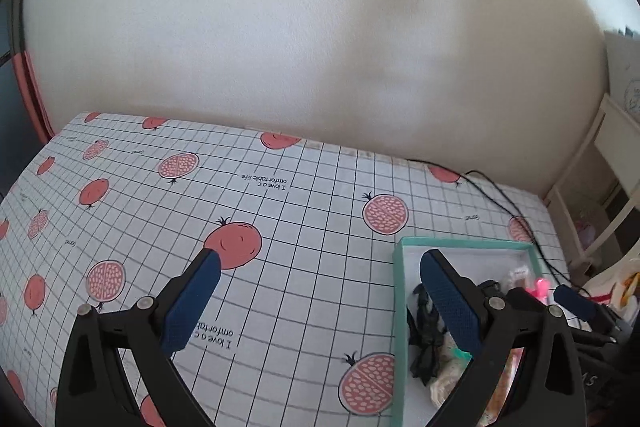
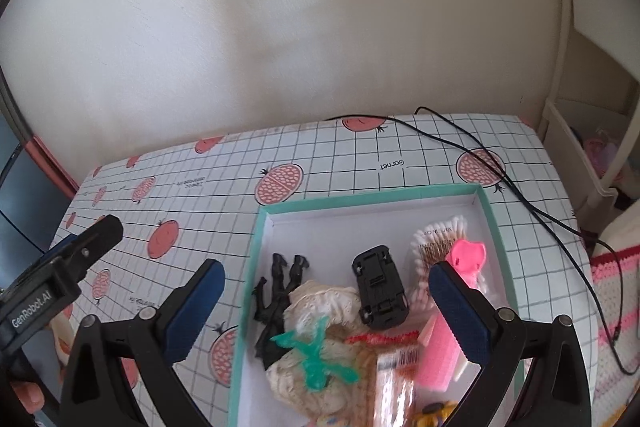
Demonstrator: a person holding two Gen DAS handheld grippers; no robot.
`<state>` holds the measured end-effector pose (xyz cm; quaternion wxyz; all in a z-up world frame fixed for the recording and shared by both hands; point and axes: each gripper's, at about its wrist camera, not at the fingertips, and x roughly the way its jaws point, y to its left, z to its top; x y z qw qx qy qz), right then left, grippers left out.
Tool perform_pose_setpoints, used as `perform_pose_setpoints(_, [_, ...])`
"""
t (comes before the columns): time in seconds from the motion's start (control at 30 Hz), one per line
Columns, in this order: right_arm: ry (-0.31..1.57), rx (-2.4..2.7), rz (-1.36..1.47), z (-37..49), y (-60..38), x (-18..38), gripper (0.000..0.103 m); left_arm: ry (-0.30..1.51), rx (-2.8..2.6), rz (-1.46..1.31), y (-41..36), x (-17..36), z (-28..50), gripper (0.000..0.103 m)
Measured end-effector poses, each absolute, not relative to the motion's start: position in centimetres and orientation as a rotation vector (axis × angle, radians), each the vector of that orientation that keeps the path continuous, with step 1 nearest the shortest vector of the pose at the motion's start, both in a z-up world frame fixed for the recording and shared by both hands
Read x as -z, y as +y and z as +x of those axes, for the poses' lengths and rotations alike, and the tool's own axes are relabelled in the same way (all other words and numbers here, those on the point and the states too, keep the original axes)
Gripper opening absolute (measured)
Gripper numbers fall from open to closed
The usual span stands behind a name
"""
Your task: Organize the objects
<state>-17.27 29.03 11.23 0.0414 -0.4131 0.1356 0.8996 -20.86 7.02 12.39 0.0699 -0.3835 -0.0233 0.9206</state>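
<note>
Now, box [image 2: 495, 219] w/ toys under right gripper [image 2: 326, 293], jaws apart

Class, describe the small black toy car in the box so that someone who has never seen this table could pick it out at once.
Find the teal-rimmed box on the pomegranate-print tablecloth. Near the middle of its white floor lies the black toy car, between a cream lace cloth and a pack of cotton swabs. Unlike the spindly black figure nearby, it is blocky and rectangular.
</note>
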Motion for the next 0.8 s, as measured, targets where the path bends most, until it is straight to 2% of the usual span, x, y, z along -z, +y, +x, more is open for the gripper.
perform_pose_setpoints(0.37, [0.345,-2.740,-1.176,-11.1,26.2,-14.4,0.103,0.010,-2.851,-1.032,5.1,-15.2,-14.0,0.100])
perform_pose_setpoints(0.8, [0.312,-2.757,-1.139,-3.9,21.9,-14.5,0.103,0.004,-2.859,-1.044,0.6,-13.5,-7.1,0.100])
